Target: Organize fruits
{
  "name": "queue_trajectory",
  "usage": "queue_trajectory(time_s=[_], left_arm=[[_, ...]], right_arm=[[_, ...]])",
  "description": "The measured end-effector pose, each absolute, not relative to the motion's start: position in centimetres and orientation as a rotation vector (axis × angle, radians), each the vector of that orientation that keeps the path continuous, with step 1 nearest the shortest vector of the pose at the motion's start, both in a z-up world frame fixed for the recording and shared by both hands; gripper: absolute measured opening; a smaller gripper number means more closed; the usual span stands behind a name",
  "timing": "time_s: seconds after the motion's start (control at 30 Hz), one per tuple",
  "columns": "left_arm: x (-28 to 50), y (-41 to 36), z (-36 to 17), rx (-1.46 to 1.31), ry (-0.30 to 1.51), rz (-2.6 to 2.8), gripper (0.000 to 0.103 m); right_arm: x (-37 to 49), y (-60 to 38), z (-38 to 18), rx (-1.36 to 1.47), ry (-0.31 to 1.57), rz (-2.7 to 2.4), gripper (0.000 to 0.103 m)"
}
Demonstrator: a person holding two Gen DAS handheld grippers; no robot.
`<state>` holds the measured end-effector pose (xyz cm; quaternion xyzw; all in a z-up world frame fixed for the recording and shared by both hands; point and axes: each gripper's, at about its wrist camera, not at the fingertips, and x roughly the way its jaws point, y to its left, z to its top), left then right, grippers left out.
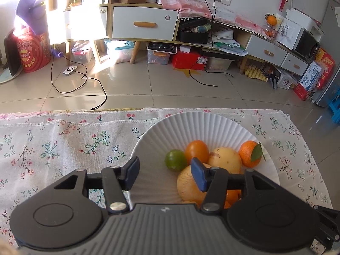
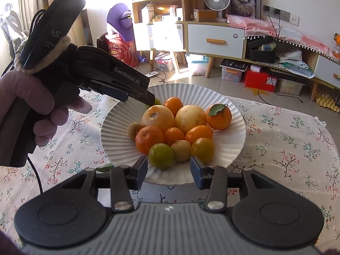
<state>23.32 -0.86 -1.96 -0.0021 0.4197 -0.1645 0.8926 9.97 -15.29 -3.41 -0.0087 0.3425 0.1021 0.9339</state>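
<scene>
A white ribbed plate (image 1: pixel 212 127) (image 2: pixel 231 146) on the flowered cloth holds several fruits. Among them are a green lime (image 1: pixel 176 160), two pale yellow round fruits (image 2: pixel 157 117), a mandarin with a leaf (image 1: pixel 249 154) (image 2: pixel 220 116), small orange fruits (image 2: pixel 199 135) and kiwis (image 2: pixel 181 150). My left gripper (image 1: pixel 165 174) (image 2: pixel 151 102) hovers over the plate's left part, open with nothing between its fingers; the lime lies just beyond. My right gripper (image 2: pixel 169 171) stands open at the plate's near rim, and a greenish fruit (image 2: pixel 161 156) lies just ahead of its gap, untouched.
A gloved hand (image 2: pixel 40 106) holds the left gripper at the upper left of the right wrist view. A green leaf (image 2: pixel 105 167) lies on the tablecloth (image 1: pixel 63 144) beside the plate. Beyond the table's far edge are tiled floor, cables and a low cabinet (image 1: pixel 146 23).
</scene>
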Motion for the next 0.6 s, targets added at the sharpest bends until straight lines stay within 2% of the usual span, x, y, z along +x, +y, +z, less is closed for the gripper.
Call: queue_trajectory(time_s=[0.13,0.27,0.37,0.6], left_arm=[[22.0,-0.1,-1.4,0.002,0.857,-0.347,0.037],[20.4,0.6,-1.1,0.005,0.851,-0.356,0.045],[18.8,1.1,-0.9,0.015,0.843,-0.358,0.055],[15.1,1.7,-0.9,0.048,0.836,-0.379,0.063]], right_arm=[[9.4,-15.3,-3.0,-0.023,0.696,0.22,0.047],[8.5,-15.4,-2.3,-0.021,0.682,0.23,0.059],[8.0,-15.8,-1.9,-0.01,0.681,0.229,0.069],[6.5,-16.3,-1.7,-0.034,0.683,0.21,0.078]])
